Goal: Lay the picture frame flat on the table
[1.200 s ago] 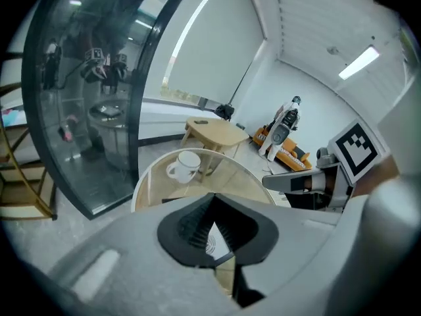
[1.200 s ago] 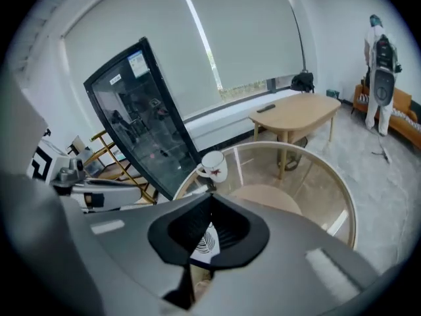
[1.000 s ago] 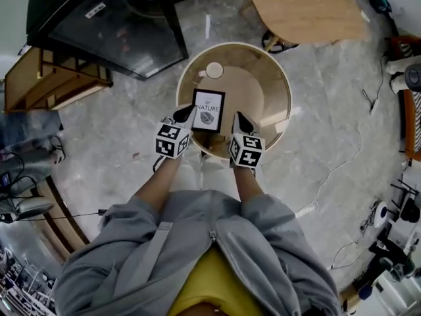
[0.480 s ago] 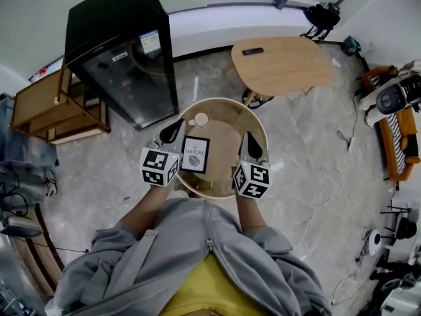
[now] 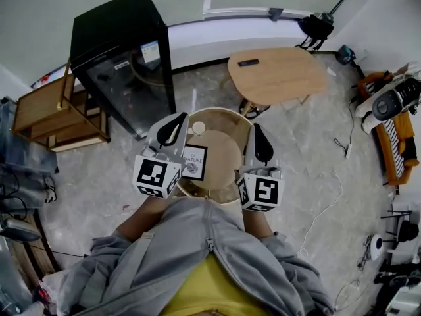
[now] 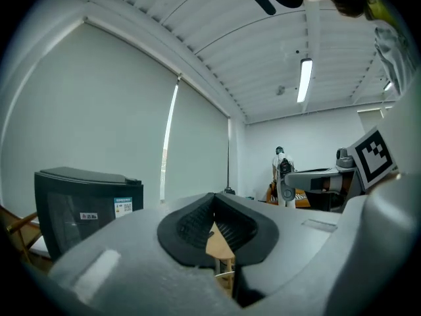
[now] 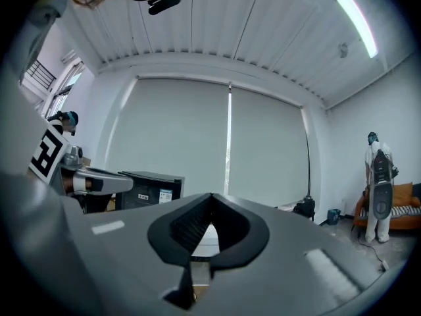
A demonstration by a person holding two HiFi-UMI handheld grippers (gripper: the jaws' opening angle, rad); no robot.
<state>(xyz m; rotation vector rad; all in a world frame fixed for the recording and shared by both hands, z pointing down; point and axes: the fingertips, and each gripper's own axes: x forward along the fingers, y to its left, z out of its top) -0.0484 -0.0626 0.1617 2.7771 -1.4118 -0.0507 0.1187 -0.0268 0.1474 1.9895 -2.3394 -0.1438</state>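
Note:
A black picture frame [image 5: 195, 162] with a white print lies flat on the small round wooden table [image 5: 227, 151], left of its middle. My left gripper [image 5: 173, 122] is held high above the table's left side, jaws shut and empty, pointing level. My right gripper [image 5: 259, 134] is held just as high over the table's right side, also shut with nothing in it. In the left gripper view the closed left gripper [image 6: 214, 209] points across the room. The right gripper view shows the closed right gripper [image 7: 210, 209] facing the window blinds.
A small round white object [image 5: 198, 128] sits at the far side of the round table. A black cabinet [image 5: 122, 58] stands at the left, wooden shelves [image 5: 46, 114] beside it, an oval wooden table [image 5: 276, 74] behind. A person in white [image 7: 380, 186] stands far right.
Both grippers have risen well above the table and tilted up to point level. The head camera has risen too, so the table and frame look smaller. The frame stays flat.

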